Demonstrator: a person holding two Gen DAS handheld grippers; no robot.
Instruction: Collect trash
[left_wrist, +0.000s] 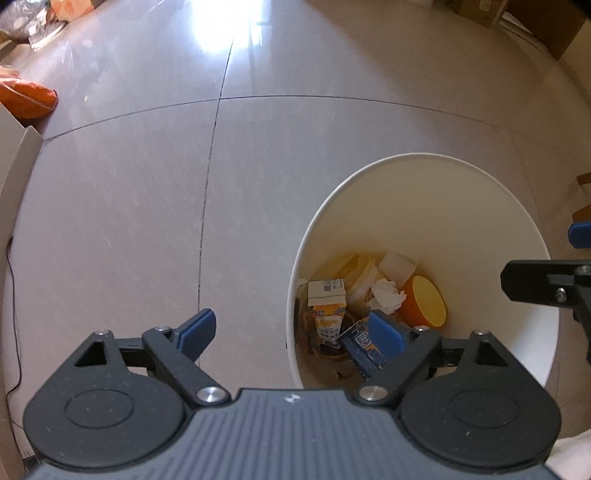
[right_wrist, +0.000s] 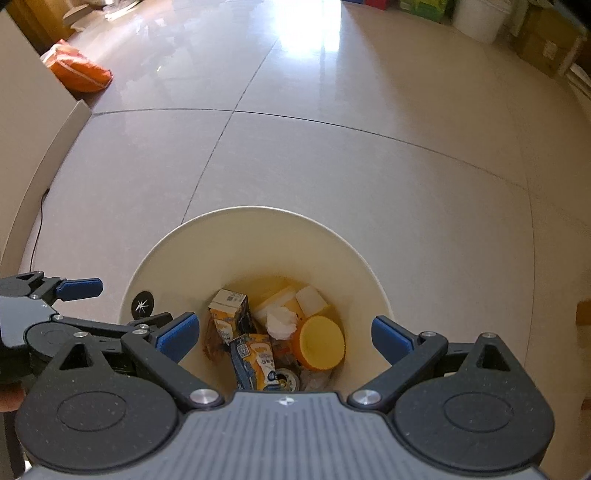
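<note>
Trash is seen deep in the bin, below the fingers of the right gripper. Cartons, paper and cup would be light and easily squashed. Both grippers are spread wide, nothing held; left gripper included. Bottom pieces are hidden.

No legible wording

The cartons in the white bin carry print and code squares (too small and blurred to read).

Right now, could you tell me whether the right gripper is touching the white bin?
Apart. The right wrist view shows the right gripper open above the white bin, floor visible between.
</note>
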